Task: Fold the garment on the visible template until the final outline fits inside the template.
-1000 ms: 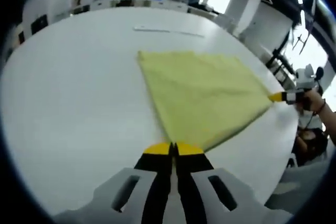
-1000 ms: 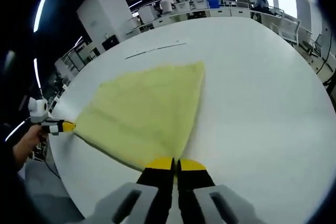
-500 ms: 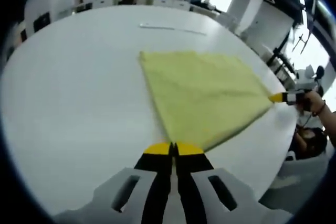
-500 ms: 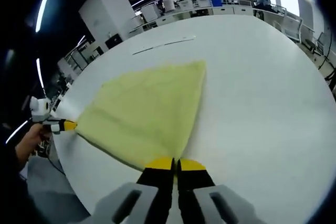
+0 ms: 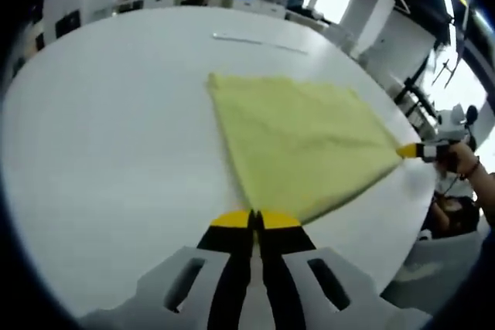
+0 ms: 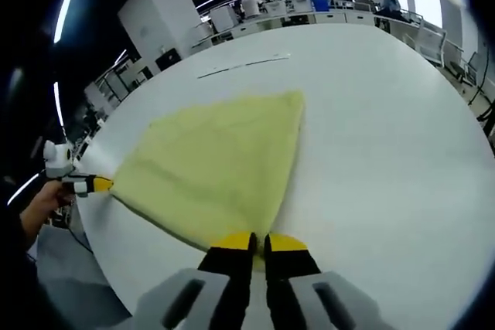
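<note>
Yellow cloth (image 5: 302, 144), soft and matte, spread flat as a folded rectangle on a smooth white counter (image 5: 100, 152), near the counter's front edge. Left tool (image 5: 256, 220): yellow-tipped jaws pressed together, pinching one near corner of the cloth. Right tool (image 6: 258, 243): jaws nearly together with a thin gap, gripping the other near corner. Cloth pulled taut between the two tools along its near edge.

In the left gripper view: right tool (image 5: 410, 151) at the cloth's far-right corner, with a hand (image 5: 468, 164) behind it past the counter's edge. In the right gripper view: left tool (image 6: 94, 185) at the cloth's left corner, a hand (image 6: 42, 205) holding it.

Thin dark line (image 6: 244, 65) on the counter beyond the cloth, well apart from it. Desks and people far behind, past the counter's far edge, blurred.
</note>
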The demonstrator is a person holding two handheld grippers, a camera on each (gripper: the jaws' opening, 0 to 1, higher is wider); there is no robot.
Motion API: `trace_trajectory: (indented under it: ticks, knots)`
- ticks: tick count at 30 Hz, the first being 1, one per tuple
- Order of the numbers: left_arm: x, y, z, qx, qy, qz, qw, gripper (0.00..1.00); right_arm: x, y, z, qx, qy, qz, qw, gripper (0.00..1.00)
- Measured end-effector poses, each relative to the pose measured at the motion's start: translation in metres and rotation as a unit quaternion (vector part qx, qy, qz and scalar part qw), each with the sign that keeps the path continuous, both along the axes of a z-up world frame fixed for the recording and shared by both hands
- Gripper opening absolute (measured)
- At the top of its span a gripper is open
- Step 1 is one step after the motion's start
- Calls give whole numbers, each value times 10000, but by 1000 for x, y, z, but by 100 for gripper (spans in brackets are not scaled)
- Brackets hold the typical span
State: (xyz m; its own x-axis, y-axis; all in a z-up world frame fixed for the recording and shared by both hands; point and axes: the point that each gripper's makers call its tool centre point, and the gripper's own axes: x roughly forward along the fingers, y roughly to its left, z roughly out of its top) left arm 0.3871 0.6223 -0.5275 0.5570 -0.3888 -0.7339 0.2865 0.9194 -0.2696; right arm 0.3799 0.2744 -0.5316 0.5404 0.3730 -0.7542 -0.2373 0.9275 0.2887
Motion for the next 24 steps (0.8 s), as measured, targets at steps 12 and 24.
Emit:
trace_trajectory:
  ticks: [12, 24]
  knots:
    - [11, -8, 29, 53, -662, -239, 9975, 52, 9, 11, 28, -302, -439, 237, 9983, 56]
    - [5, -17, 62, 93, -1117, -621, 9918, 83, 6, 31, 74, -415, -902, 646, 9930, 85]
